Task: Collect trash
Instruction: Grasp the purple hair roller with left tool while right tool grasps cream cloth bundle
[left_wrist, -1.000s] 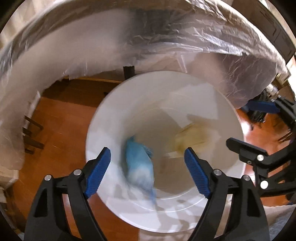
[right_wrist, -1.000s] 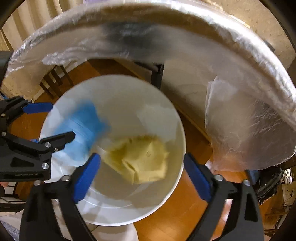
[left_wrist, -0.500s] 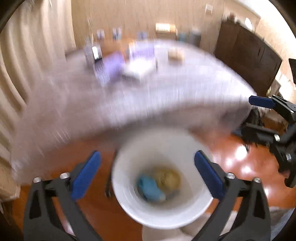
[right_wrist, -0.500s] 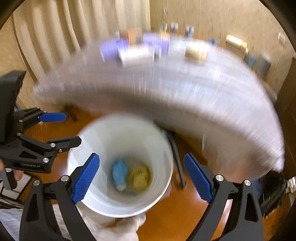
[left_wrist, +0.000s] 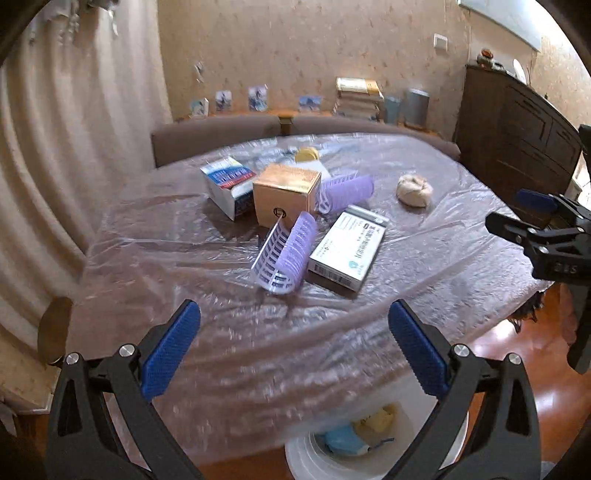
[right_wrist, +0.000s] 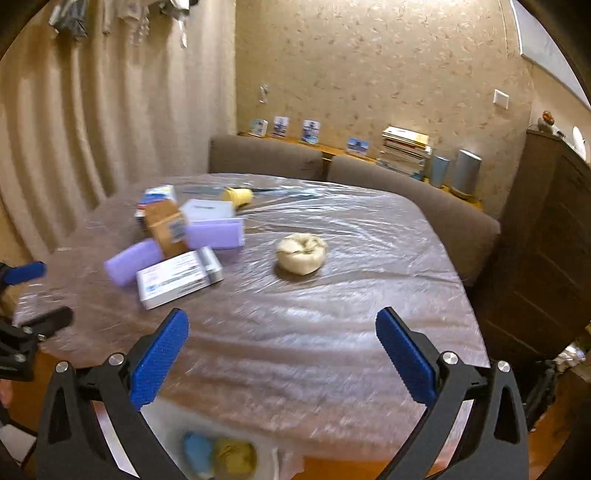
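Left gripper (left_wrist: 293, 341): jaws spread to their widest after just opening; nothing between the blue pads; poised over the near edge of the table.
Right gripper (right_wrist: 280, 350): jaws likewise spread wide after just opening; nothing between the pads; poised over the near edge.
Table (left_wrist: 424, 266): rounded top under a clear, wrinkled plastic sheet.
White plastic bucket (left_wrist: 317, 459): on the floor below the near table edge, partly hidden by the sheet overhang.
Bucket contents: crumpled blue wad (left_wrist: 341, 439) and crumpled yellow wad (left_wrist: 376, 417), touching; blurred in the right wrist view.
Crumpled beige paper ball (right_wrist: 301, 253): on the table top, toward the right edge, alone and well apart from the box cluster.
Box cluster: brown cardboard box (left_wrist: 286, 194), white flat carton (left_wrist: 347, 249), blue-and-white carton (left_wrist: 229, 184), two lilac ribbed plastic pieces (left_wrist: 286, 254); grouped left of centre, most touching.
Small yellow item (right_wrist: 238, 195): near the far edge; probably a cup, view too soft to confirm.
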